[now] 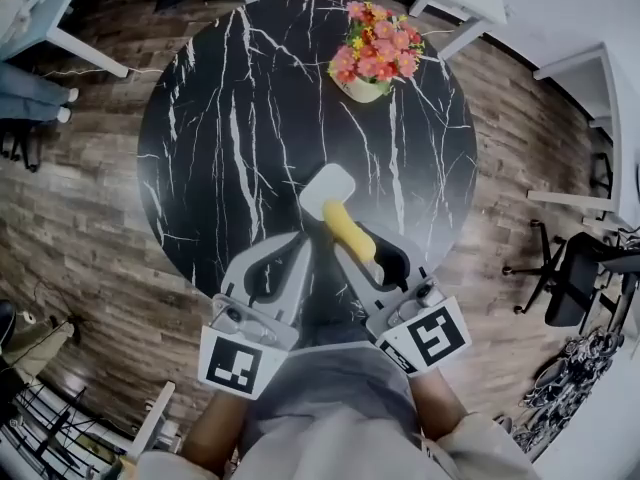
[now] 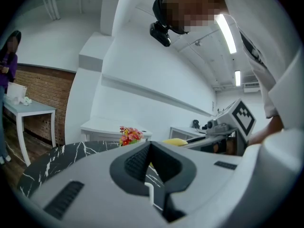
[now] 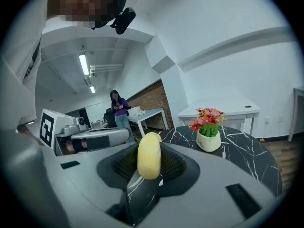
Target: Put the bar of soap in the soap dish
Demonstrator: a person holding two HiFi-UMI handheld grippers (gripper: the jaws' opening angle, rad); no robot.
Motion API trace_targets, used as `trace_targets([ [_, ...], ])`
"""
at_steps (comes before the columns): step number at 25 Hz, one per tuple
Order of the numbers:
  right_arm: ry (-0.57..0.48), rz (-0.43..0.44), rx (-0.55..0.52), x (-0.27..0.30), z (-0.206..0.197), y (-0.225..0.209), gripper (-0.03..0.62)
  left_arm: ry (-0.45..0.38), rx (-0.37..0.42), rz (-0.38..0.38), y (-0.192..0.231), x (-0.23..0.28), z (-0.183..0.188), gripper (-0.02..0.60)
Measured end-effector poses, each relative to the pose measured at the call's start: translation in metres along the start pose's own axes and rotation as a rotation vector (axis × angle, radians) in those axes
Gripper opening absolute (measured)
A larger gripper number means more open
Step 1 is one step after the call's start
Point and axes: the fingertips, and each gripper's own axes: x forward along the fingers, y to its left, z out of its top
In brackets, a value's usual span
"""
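The bar of soap (image 3: pixel 149 155) is pinched on its flat faces by the right hand-held gripper (image 3: pixel 149 164). It stands on edge, with its rounded yellow top poking out past the pads. In the head view the soap (image 1: pixel 349 230) sits just below centre. Its far end meets the near edge of the white soap dish (image 1: pixel 328 190) on the black marbled desk (image 1: pixel 220 118).

It looks like a firm, smooth, light bar that is likely slick, so a grip across the broad faces near the middle suits it better than one on the rounded ends. The dish seems small and light and may skate on the polished top.

The left hand-held gripper (image 2: pixel 149 148) has its tips pressed together on nothing, at lower centre of the head view (image 1: pixel 303 240).

Neither gripper view shows the dish. From above, I cannot tell whether the soap hangs over the dish or touches it, and the dish's inside is hard to make out.
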Motion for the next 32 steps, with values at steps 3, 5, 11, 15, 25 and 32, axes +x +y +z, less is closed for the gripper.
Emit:
trace_targets([
  [3,0.009,-0.004,0.005,0.004,-0.006,-0.001,0.120,0.017,-0.001,-0.001,0.001,0.002,-0.008,0.003],
  [5,0.014,-0.006,0.007,0.005,-0.008,-0.002,0.120,0.036,-0.009,-0.005,0.001,0.003,-0.015,0.003],
  [11,0.037,-0.008,0.012,0.011,-0.019,-0.007,0.120,0.052,-0.025,-0.005,0.006,0.006,-0.026,0.003],
  [15,0.060,-0.015,0.023,0.019,-0.032,-0.014,0.120,0.064,-0.028,-0.012,0.008,0.010,-0.036,0.003],
  [25,0.115,-0.008,0.036,0.038,-0.062,-0.025,0.120,0.098,-0.049,0.000,0.018,0.016,-0.057,0.003],
  [32,0.189,-0.017,0.042,0.050,-0.094,-0.038,0.120,0.115,-0.056,0.006,0.022,0.019,-0.064,0.003],
])
